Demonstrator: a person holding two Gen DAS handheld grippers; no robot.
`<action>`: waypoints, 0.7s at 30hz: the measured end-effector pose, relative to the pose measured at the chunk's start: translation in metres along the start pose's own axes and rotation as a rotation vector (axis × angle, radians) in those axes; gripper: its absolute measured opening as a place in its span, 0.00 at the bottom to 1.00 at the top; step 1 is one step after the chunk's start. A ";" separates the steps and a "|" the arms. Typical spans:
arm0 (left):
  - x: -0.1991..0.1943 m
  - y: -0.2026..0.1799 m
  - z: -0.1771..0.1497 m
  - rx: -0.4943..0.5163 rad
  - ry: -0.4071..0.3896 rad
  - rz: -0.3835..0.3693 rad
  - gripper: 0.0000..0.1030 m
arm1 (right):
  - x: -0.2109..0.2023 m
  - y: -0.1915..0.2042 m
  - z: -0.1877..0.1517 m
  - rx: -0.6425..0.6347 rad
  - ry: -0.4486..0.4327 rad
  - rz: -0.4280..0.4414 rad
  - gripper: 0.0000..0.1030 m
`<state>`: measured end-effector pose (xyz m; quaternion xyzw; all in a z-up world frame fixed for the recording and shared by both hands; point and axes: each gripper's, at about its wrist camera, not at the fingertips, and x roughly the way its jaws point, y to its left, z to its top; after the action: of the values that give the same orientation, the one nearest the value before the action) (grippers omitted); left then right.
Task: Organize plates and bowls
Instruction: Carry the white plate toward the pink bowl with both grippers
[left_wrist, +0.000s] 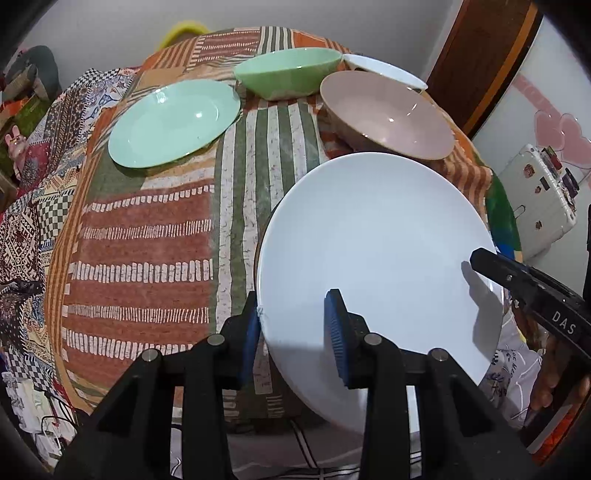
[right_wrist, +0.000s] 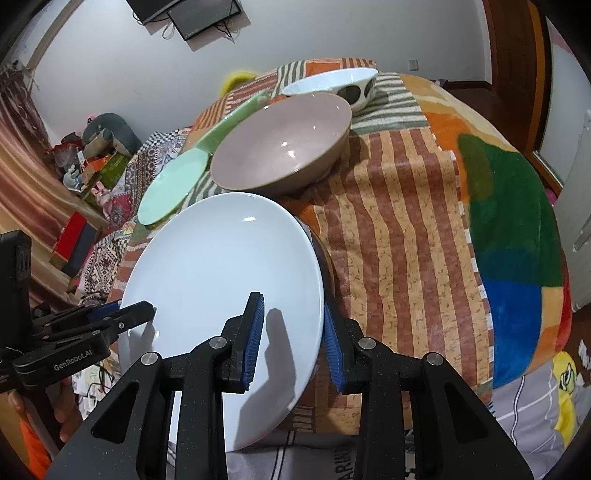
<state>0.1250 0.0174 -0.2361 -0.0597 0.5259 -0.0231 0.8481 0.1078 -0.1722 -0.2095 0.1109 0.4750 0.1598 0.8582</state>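
A large white plate (left_wrist: 376, 258) is at the near edge of the patchwork-covered table (left_wrist: 147, 240); it also shows in the right wrist view (right_wrist: 221, 277). My left gripper (left_wrist: 295, 332) straddles its left rim, jaws apart, one pad over the plate and one outside. My right gripper (right_wrist: 291, 339) straddles its right rim the same way. Behind are a pink-brown bowl (left_wrist: 388, 114), a mint green plate (left_wrist: 173, 122), a green bowl (left_wrist: 288, 72) and a white spotted bowl (right_wrist: 343, 86).
The table's right part is covered with striped and coloured cloth (right_wrist: 406, 221). Cluttered floor and boxes (right_wrist: 81, 177) lie to the left. A white appliance (left_wrist: 535, 199) stands at the right.
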 end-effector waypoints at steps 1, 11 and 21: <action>0.001 0.001 0.000 -0.001 0.002 0.001 0.34 | 0.001 -0.001 0.000 0.003 0.006 0.000 0.28; 0.012 0.005 0.008 -0.007 0.006 -0.003 0.34 | 0.007 -0.003 0.006 0.003 0.017 -0.009 0.28; 0.020 0.005 0.015 0.005 -0.006 0.029 0.34 | 0.010 0.002 0.007 -0.027 0.008 -0.034 0.28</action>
<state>0.1476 0.0211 -0.2476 -0.0499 0.5240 -0.0120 0.8502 0.1187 -0.1667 -0.2127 0.0905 0.4782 0.1523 0.8602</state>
